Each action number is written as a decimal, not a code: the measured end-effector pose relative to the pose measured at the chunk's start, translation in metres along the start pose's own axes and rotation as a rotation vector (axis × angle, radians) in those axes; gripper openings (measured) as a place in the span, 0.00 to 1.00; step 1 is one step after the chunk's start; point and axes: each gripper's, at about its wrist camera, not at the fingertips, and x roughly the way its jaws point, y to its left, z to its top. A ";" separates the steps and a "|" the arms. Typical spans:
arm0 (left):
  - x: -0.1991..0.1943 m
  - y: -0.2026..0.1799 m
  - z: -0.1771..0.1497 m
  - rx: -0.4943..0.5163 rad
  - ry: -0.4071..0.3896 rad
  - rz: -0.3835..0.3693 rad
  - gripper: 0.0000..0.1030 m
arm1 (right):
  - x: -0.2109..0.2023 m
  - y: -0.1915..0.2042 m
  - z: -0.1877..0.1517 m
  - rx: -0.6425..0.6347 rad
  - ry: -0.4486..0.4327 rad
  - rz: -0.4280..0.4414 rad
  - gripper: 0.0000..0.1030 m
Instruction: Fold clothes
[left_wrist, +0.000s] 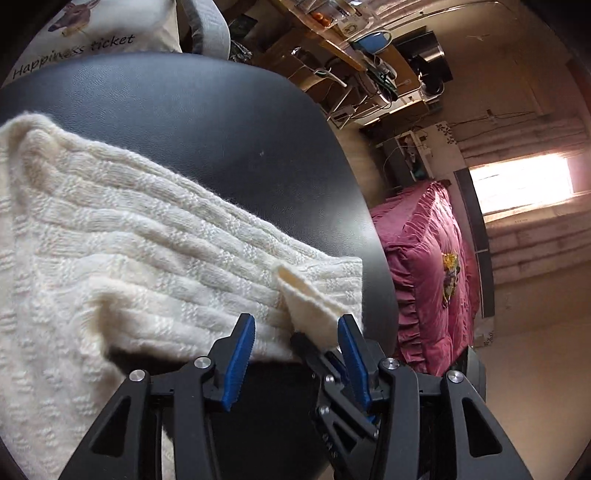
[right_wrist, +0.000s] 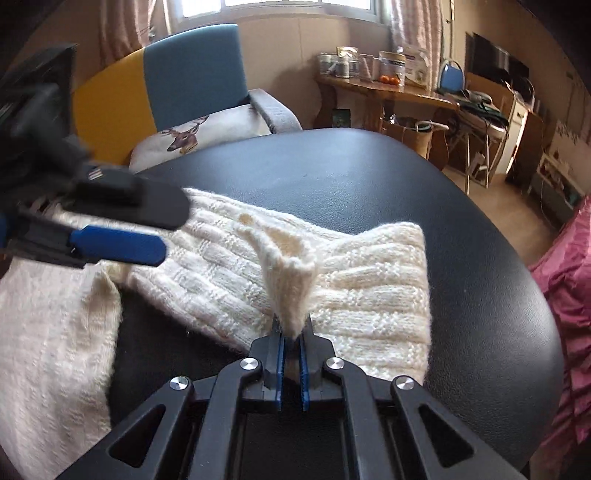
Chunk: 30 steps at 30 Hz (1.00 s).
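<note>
A cream cable-knit sweater (left_wrist: 110, 240) lies on the black padded table (left_wrist: 203, 110). One sleeve (right_wrist: 351, 288) stretches right toward the table's edge. My right gripper (right_wrist: 291, 330) is shut on a pinched-up fold of that sleeve (right_wrist: 288, 280), which stands as a small peak above the cloth. My left gripper (left_wrist: 295, 319) is open, its blue pads on either side of the same fold and of the right gripper (left_wrist: 314, 349). In the right wrist view the left gripper (right_wrist: 173, 232) is blurred at the left, above the sweater's body.
The table's rounded edge (right_wrist: 535, 295) runs close on the right, with a pink ruffled bedcover (left_wrist: 424, 277) beyond it. Behind the table stands a blue and yellow armchair (right_wrist: 192, 70) holding a deer-print cushion (right_wrist: 184, 134). A cluttered wooden desk (right_wrist: 388, 92) stands at the back right.
</note>
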 end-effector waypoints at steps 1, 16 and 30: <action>0.005 0.000 0.003 -0.011 0.004 0.004 0.47 | 0.000 0.003 -0.002 -0.016 -0.005 -0.007 0.05; 0.038 -0.017 0.004 0.031 0.029 0.061 0.08 | 0.000 0.024 -0.015 -0.128 -0.085 -0.101 0.07; -0.027 -0.046 0.014 0.162 -0.129 0.056 0.07 | -0.065 -0.055 -0.015 0.401 -0.195 0.189 0.20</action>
